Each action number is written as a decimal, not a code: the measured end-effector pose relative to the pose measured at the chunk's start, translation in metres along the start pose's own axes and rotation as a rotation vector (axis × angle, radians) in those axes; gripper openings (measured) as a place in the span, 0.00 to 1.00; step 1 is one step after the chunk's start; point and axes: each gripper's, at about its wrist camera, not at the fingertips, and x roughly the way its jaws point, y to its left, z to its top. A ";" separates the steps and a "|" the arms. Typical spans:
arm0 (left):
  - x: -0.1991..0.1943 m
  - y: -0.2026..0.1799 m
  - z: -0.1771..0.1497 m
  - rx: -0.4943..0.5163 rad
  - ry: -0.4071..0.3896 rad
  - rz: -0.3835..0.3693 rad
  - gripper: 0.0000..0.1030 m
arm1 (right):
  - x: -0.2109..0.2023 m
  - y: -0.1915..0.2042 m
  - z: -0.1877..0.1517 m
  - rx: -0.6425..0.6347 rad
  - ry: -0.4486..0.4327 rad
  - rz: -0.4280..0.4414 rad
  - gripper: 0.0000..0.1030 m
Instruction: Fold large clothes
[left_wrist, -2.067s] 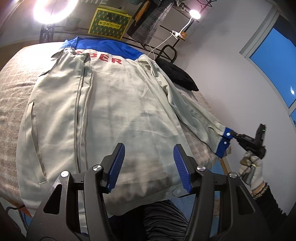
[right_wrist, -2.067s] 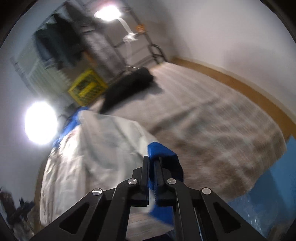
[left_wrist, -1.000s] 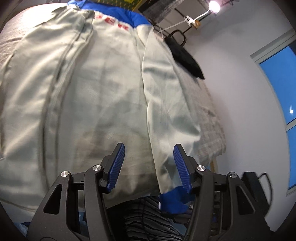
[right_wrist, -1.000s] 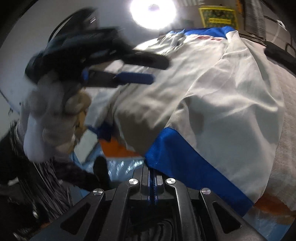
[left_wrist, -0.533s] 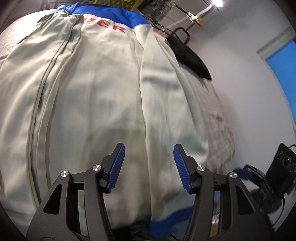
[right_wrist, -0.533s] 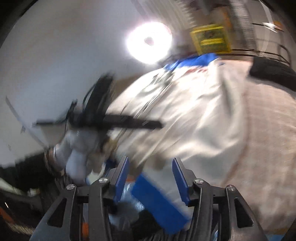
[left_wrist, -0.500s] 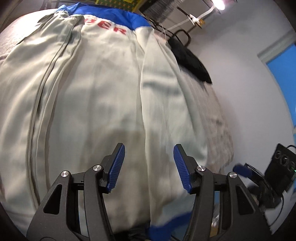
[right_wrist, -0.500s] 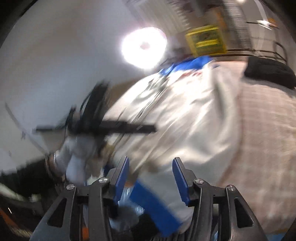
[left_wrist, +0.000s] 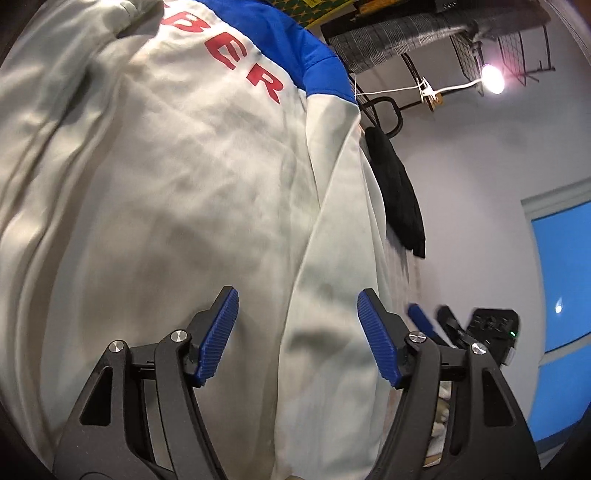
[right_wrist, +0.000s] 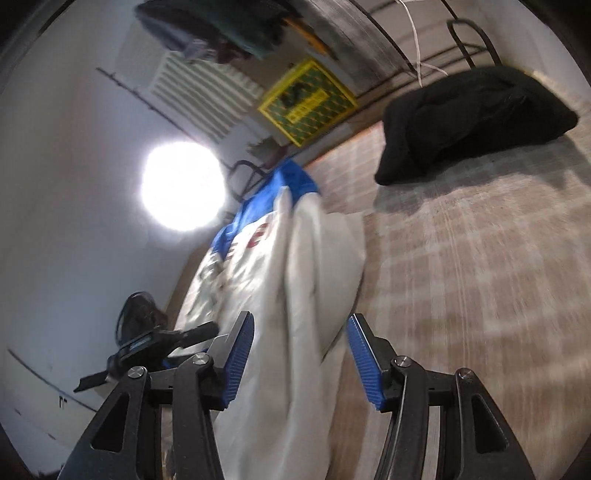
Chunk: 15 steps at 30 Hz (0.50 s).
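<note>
A pale grey jacket (left_wrist: 184, 192) with a blue yoke and red letters lies spread on the bed. Its right sleeve (left_wrist: 332, 258) is folded lengthwise over the body. My left gripper (left_wrist: 295, 306) hovers over the sleeve's inner edge; its jaws are opening and the blue pads touch no cloth. My right gripper (right_wrist: 301, 325) hangs above the jacket's (right_wrist: 295, 277) right edge, jaws also opening, nothing pinched. It shows at the right of the left wrist view as the right gripper (left_wrist: 432, 317). The left gripper (right_wrist: 207, 330) appears blurred at the left of the right wrist view.
A black garment (right_wrist: 472, 114) lies on the plaid bed cover (right_wrist: 480, 277) to the jacket's right. Behind the bed stand a metal rack with a yellow crate (right_wrist: 306, 99), a ring light (right_wrist: 181, 186) and a clip lamp (left_wrist: 493, 79). A window (left_wrist: 565, 277) is at the right.
My right gripper has let go of the blue cuff, opened and swung away to the right. The sleeve now lies along the jacket's body. My left gripper has moved toward the collar and widened.
</note>
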 end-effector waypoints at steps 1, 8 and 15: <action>0.005 0.001 0.004 -0.006 0.005 -0.017 0.67 | 0.010 -0.005 0.006 0.020 0.012 0.004 0.55; 0.030 -0.009 0.017 0.021 0.032 -0.112 0.67 | 0.059 -0.035 0.034 0.110 0.033 0.011 0.54; 0.048 -0.031 0.010 0.140 0.049 -0.044 0.02 | 0.077 -0.044 0.043 0.142 0.048 0.014 0.46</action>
